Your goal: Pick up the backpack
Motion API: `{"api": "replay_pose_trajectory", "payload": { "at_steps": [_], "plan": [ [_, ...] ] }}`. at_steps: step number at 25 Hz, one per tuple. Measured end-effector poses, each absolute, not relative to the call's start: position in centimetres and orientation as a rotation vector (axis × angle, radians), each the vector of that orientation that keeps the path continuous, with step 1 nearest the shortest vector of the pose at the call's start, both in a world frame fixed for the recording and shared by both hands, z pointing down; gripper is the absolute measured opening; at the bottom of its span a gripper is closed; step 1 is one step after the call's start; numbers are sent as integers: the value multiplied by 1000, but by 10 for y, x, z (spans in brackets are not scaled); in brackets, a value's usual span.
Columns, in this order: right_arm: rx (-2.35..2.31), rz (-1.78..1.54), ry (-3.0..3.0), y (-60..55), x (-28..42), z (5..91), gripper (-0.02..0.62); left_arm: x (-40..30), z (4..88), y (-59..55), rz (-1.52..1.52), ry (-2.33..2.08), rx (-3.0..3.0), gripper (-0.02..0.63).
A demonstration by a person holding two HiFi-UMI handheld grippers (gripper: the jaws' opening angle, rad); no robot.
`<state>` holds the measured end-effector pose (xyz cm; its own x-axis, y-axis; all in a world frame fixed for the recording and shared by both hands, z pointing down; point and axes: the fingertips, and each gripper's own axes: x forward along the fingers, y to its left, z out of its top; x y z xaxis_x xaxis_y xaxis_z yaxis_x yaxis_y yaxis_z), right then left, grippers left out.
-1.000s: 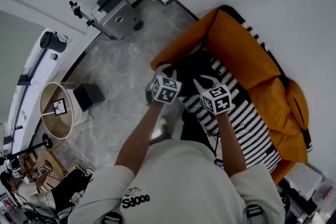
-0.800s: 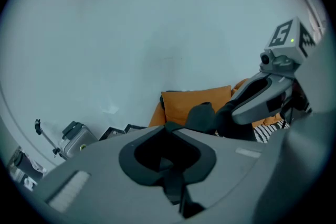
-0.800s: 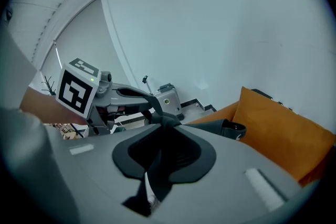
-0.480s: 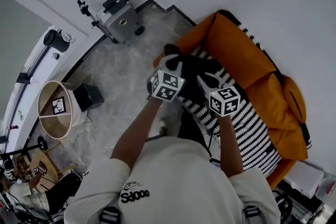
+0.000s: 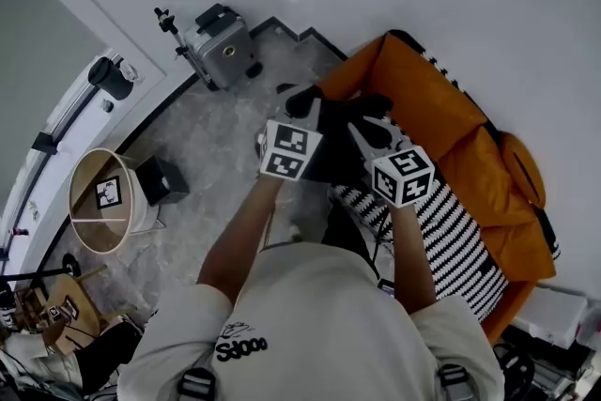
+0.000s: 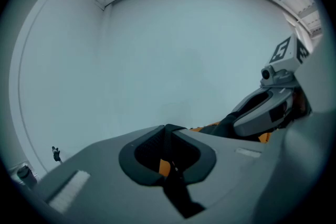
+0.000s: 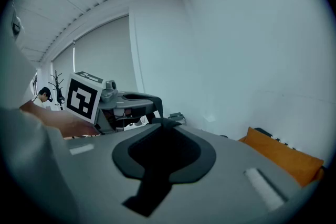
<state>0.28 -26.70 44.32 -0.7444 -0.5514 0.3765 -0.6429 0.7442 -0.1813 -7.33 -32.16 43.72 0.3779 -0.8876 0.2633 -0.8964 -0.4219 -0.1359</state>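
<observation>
The black backpack (image 5: pixel 338 134) hangs between my two grippers, above the front of the orange sofa (image 5: pixel 441 103). In the head view my left gripper (image 5: pixel 299 103) grips its left upper part and my right gripper (image 5: pixel 377 134) its right upper part. The left gripper view shows the left gripper (image 6: pixel 167 129) shut on a black strap (image 6: pixel 176 192), with a bit of orange behind. In the right gripper view the right gripper (image 7: pixel 164 124) is likewise shut on black strap fabric (image 7: pixel 152 186). Most of the bag's body is hidden by the grippers and their marker cubes.
A black-and-white striped blanket (image 5: pixel 455 235) covers the sofa seat. On the marble floor stand a grey case (image 5: pixel 223 47), a small black box (image 5: pixel 161 180) and a round beige shade (image 5: pixel 99 211). A white wall rises behind the sofa.
Both grippers have risen with the backpack, which has come up off the striped blanket and now hangs higher, nearer the sofa's end.
</observation>
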Motion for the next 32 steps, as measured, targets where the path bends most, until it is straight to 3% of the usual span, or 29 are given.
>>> {"api": "replay_pose_trajectory", "payload": {
  "at_steps": [32],
  "plan": [
    [799,11,-2801,-143,-69,281,52,-137,257,-190,230,-1753,2723,11]
  ]
}}
